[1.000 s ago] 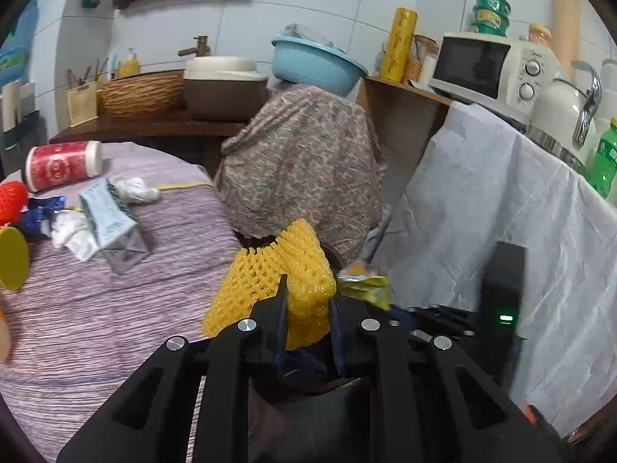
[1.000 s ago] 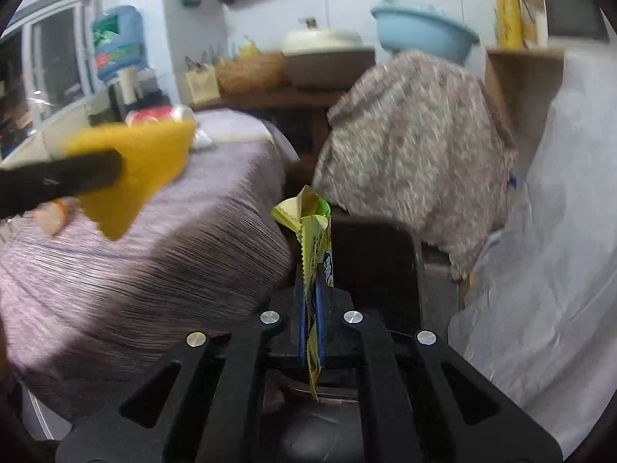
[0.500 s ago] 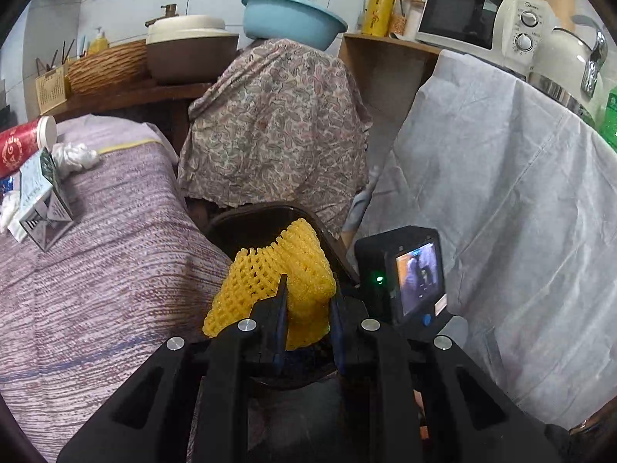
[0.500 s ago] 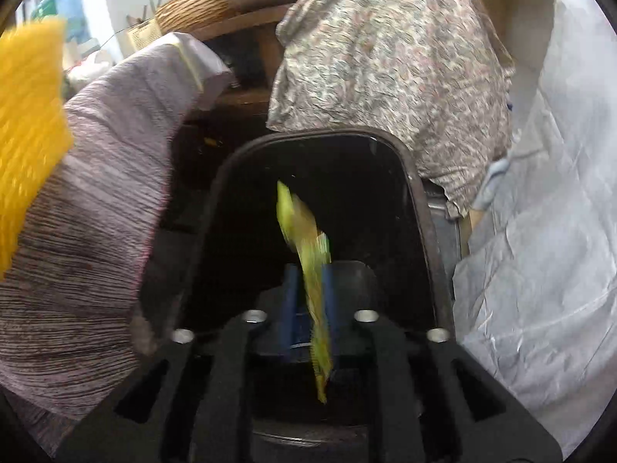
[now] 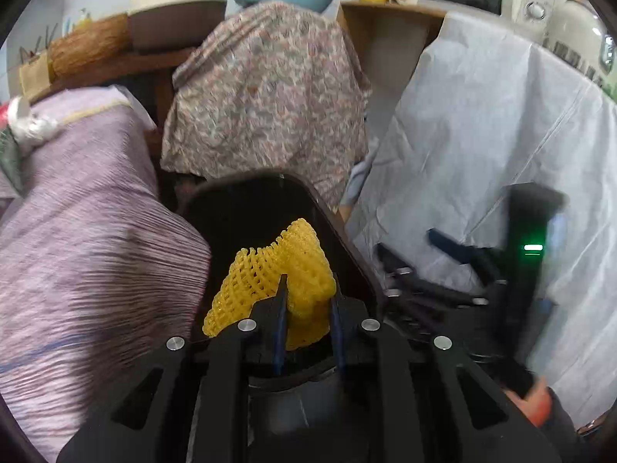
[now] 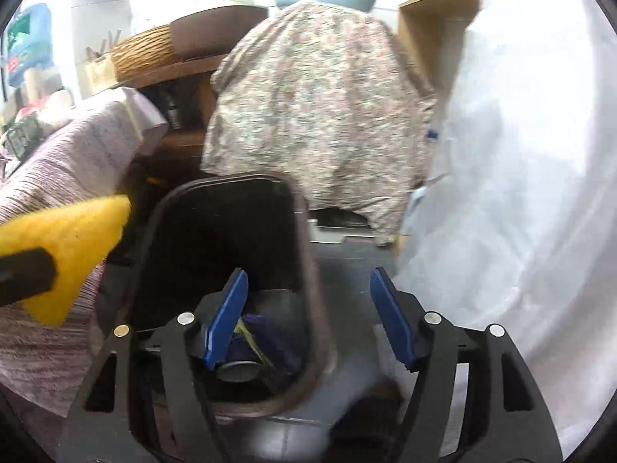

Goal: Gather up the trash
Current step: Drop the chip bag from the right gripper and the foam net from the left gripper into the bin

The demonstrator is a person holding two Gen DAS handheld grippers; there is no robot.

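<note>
My left gripper [image 5: 306, 297] pinches the yellow foam fruit net [image 5: 283, 270] above the black bin [image 5: 246, 200]. My right gripper [image 6: 308, 316] is opening, nothing between its jaws; the wrapper [image 6: 250, 341] seemingly lies inside. Next: centre, then release the net.

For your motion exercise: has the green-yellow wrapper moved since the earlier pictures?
Yes. It has left the right claw, whose jaws are opening with nothing between them, and dropped into the black bin, below the rim.

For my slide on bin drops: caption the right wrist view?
Right tool, jaws opening and empty, above the black bin; left tool's yellow foam net waits alongside.
</note>
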